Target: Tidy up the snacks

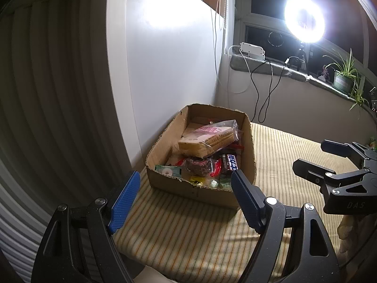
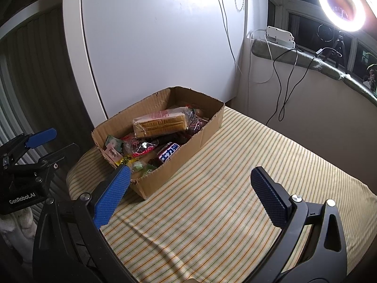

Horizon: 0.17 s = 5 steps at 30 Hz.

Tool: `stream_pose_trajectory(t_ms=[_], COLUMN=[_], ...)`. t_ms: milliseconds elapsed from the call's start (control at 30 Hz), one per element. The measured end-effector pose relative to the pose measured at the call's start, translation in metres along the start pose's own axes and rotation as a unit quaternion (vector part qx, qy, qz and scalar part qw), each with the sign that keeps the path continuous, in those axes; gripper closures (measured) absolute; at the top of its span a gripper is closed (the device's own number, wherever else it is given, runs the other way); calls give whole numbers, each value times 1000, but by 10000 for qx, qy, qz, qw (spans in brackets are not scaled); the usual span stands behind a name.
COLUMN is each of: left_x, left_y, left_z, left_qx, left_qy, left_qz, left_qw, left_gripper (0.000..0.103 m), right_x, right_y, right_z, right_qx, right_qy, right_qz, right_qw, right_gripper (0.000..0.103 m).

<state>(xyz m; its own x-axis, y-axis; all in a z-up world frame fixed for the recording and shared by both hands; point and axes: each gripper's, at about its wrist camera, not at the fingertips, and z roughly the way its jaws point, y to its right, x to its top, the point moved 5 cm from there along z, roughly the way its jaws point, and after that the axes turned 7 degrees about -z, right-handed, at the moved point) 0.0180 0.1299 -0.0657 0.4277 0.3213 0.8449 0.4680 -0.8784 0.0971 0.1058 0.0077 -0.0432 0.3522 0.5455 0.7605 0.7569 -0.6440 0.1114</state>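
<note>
A: Cardboard, torn along its near rim. That box [image 1: 200, 188] holds every snack I can see, heaped, and it sits on the striped cloth [image 2: 235, 188] at the worktop's corner, near the white panel.

B: And the tools?

A: I have the left tool [image 1: 183, 200] spread wide and empty, short of the box; the right tool [image 2: 190, 188] is spread too, gripping nothing, beside the box's near corner.

B: Risks?

A: The bagged wafers [image 2: 160, 123] ride loosely on top; if I nudge them, I judge they'd slide off. The dark candy bar [image 2: 168, 154] leans at the low rim and could tip out. Pushing the light box could also drag it over the cloth toward the edge.
</note>
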Motion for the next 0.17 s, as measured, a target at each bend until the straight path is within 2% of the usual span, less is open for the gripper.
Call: stream_pose_trajectory(t_ms=[167], left_x=[-2], left_y=[0], left_z=[1], left_qx=[4], left_qy=[-14], left_qz=[4], left_qw=[10000], left_gripper=[24], right_x=[-3], right_y=[0], right_z=[1], right_qx=[-10], right_qy=[-18], right_qz=[28], right_qw=[10000], right_gripper=[0])
